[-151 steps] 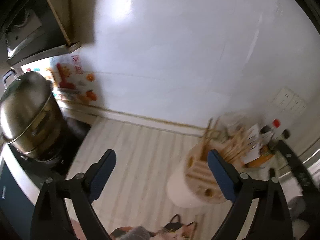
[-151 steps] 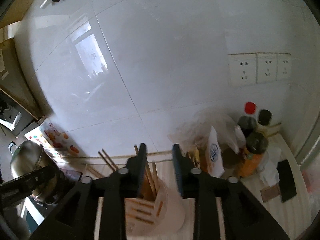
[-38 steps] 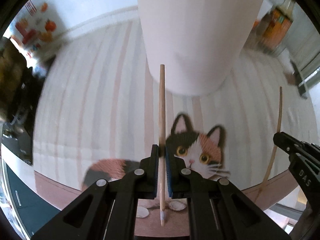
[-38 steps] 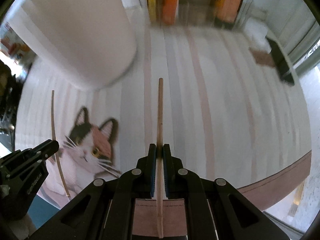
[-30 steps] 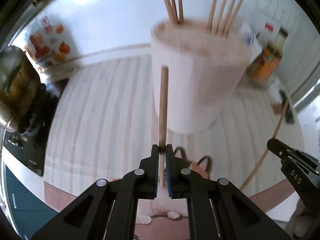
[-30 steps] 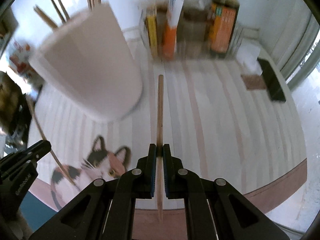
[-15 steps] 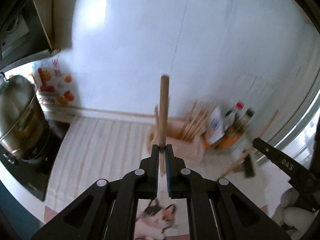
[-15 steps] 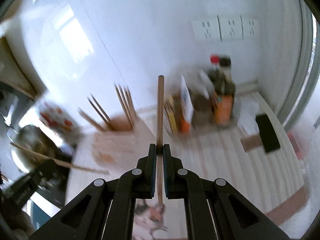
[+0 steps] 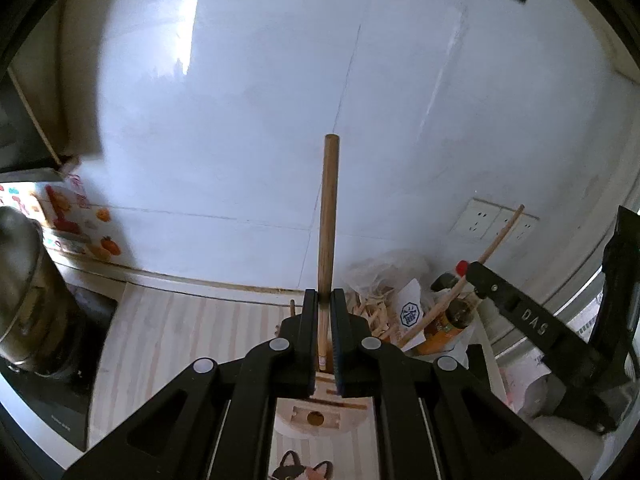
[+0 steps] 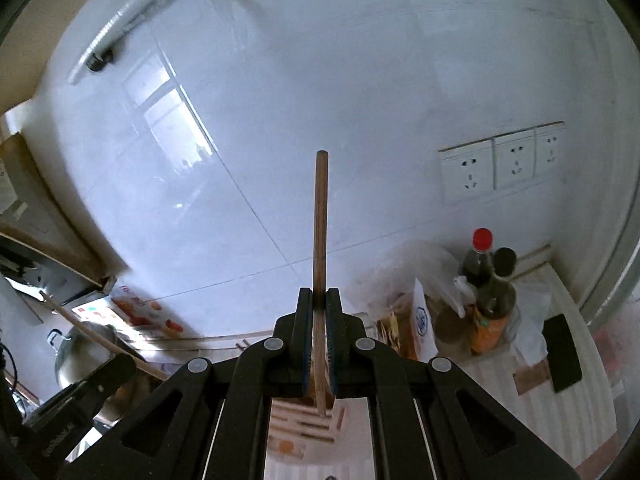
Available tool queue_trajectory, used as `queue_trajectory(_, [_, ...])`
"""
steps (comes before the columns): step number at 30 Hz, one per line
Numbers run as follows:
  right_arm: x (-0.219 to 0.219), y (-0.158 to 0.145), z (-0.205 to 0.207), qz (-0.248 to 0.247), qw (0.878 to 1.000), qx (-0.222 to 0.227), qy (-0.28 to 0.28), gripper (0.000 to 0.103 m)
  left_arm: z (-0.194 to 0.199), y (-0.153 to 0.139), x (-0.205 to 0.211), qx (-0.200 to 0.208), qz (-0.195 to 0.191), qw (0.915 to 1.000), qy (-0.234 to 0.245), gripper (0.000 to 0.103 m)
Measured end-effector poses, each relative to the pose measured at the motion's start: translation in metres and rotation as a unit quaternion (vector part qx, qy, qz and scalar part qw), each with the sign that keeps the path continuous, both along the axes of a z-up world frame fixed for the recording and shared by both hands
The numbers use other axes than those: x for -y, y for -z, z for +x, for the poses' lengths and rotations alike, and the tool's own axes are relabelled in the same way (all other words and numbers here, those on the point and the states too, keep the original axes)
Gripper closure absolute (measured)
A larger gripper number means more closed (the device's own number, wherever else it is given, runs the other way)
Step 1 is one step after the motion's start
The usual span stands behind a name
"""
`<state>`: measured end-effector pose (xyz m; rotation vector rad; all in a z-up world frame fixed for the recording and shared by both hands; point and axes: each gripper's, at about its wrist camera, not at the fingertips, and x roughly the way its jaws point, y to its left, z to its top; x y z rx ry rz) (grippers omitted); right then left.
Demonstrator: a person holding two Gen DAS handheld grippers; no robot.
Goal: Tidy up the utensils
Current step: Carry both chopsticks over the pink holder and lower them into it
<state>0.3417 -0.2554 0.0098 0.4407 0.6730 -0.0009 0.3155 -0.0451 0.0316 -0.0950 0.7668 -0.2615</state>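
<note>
Wooden chopstick (image 9: 329, 216) clamped between closed jaws of left hand-held gripper (image 9: 325, 336), pointing straight up the left wrist view against white tiled wall (image 9: 280, 120). Below the jaws, round holder (image 9: 316, 414) with slotted wooden lid, standing on striped surface (image 9: 168, 340); more sticks rising from it behind the fingers. Metal pot (image 9: 28, 296) at left edge. Right hand-held gripper (image 9: 478, 274) entering from right, closed on 1 second chopstick (image 9: 496, 240) slanting up toward wall sockets (image 9: 496, 222). Bottles (image 9: 456, 304) just beside holder.

Right wrist view: right hand-held gripper (image 10: 318, 320) shut tight on its chopstick (image 10: 321, 220), stick upright in frame. Slotted holder lid (image 10: 308, 424) directly below jaws. 2 bottles (image 10: 490, 276) at right, 3 sockets (image 10: 508, 160) on wall above. Left hand-held gripper (image 10: 116, 368) at lower left, stick (image 10: 92, 334) slanting up-left. Dark flat object (image 10: 562, 352) on surface at far right.
</note>
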Motion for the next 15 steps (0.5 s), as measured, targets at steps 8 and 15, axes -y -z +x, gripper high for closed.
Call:
queue_trajectory(8, [-0.011, 0.047, 0.04, -0.002, 0.999, -0.041, 0.005, 0.097, 0.05, 0.053, 0.009, -0.073, 0.014, 0.9972, 0.009, 0.099])
queue_trajectory(15, [-0.025, 0.074, 0.055, -0.019, 0.997, -0.073, -0.012, 0.097, 0.06, 0.078, 0.008, -0.108, 0.014, 0.994, 0.014, 0.099])
